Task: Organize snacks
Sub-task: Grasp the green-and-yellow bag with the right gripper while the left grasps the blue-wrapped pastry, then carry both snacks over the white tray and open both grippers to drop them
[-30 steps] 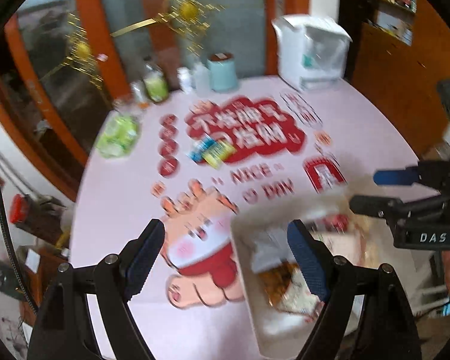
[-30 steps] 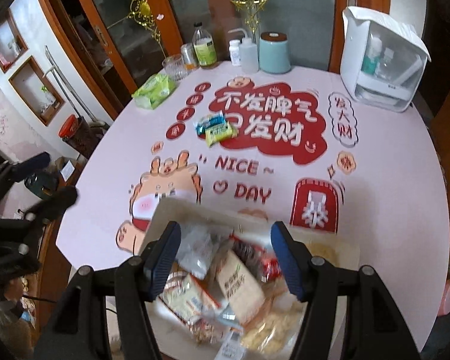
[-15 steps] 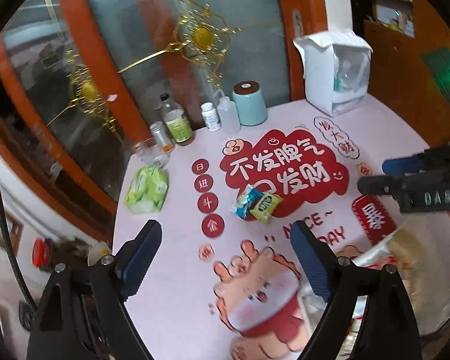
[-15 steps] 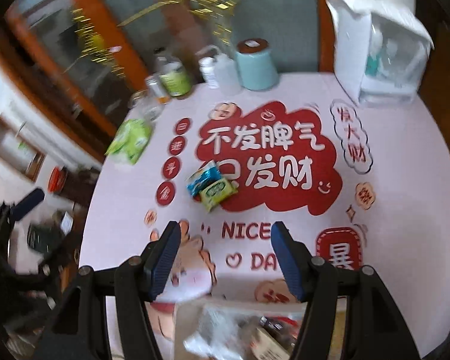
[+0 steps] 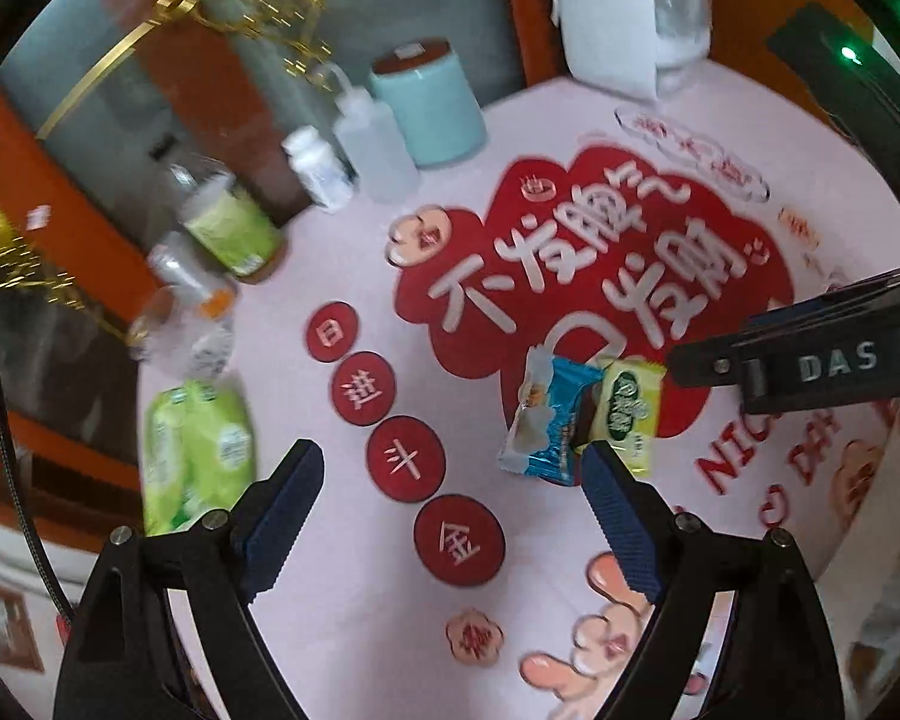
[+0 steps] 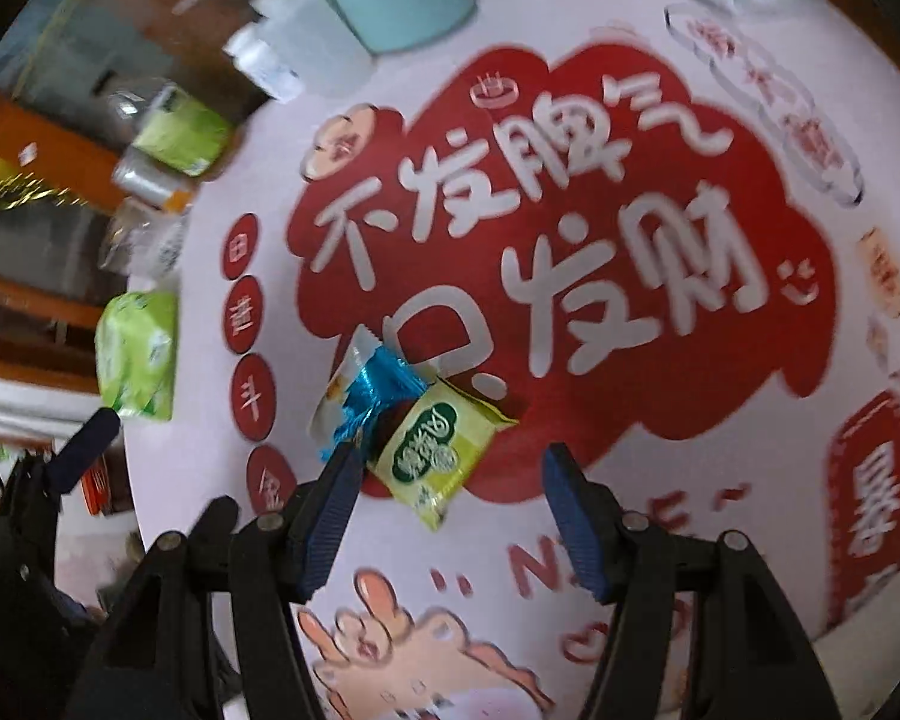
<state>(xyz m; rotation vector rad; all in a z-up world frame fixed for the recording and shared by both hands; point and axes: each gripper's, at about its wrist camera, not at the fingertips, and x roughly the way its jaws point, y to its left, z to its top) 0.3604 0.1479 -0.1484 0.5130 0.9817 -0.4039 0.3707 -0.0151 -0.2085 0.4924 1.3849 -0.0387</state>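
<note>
Two small snack packets lie side by side in the middle of the tabletop [image 5: 342, 570], on the lower edge of the big red printed cloud with white characters. The blue snack packet [image 5: 549, 420] has a white crimped end and touches the yellow-green snack packet [image 5: 630, 414], whose near corner overlaps it in the right wrist view [image 6: 435, 450].

The right hand-held gripper [image 6: 450, 516] hangs over the pair with its jaws apart and nothing pressed between them; the yellow-green packet sits just ahead of the gap, and the left blue pad is close to the blue packet's edge. The left hand-held gripper [image 5: 450, 516] is also open and empty, wider than the right one, its right pad just in front of the blue packet and its left pad over bare pink cloth near the red round prints.

Farther out, a green wipes pack [image 5: 201, 450] lies at the left rim of the tabletop. Along the far edge stand a green-labelled bottle [image 5: 231, 225], a small white bottle [image 5: 318, 171], a clear squeeze bottle [image 5: 372, 144], a pale blue canister [image 5: 429, 102] and a white appliance [image 5: 618, 6].
</note>
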